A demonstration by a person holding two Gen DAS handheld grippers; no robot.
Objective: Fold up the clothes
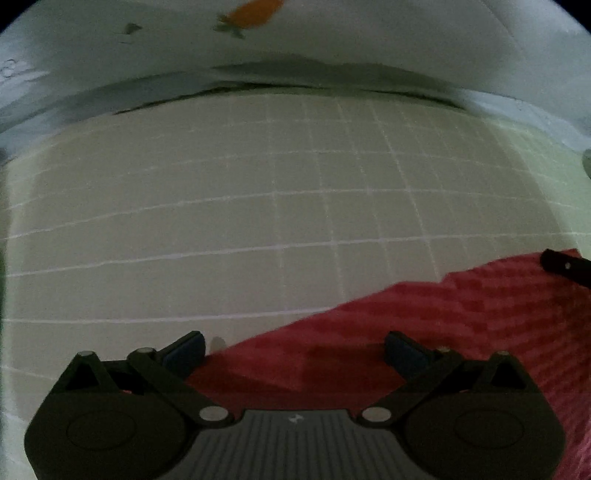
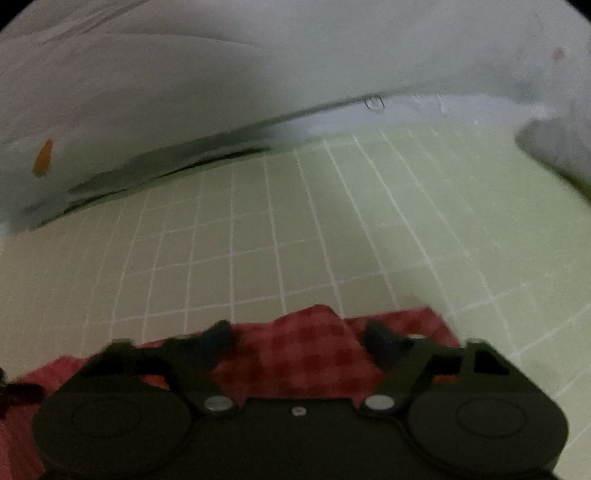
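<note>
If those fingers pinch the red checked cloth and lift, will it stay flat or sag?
The red checked cloth would probably sag: it already bunches between the open right gripper. It looks thin and probably light, and its edge lies flat on the mat.

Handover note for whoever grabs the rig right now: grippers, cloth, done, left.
Left gripper: jaws open, over the edge of the red checked cloth, holding nothing.
Right gripper: jaws open, a raised ridge of the same cloth between them, not pinched.
The cloth lies on the green grid mat, rumpled at its far edge; white bedding with a carrot print lies beyond the mat.
Done: no finished fold visible.
Left: probably grip both corners, fold, flatten.
</note>
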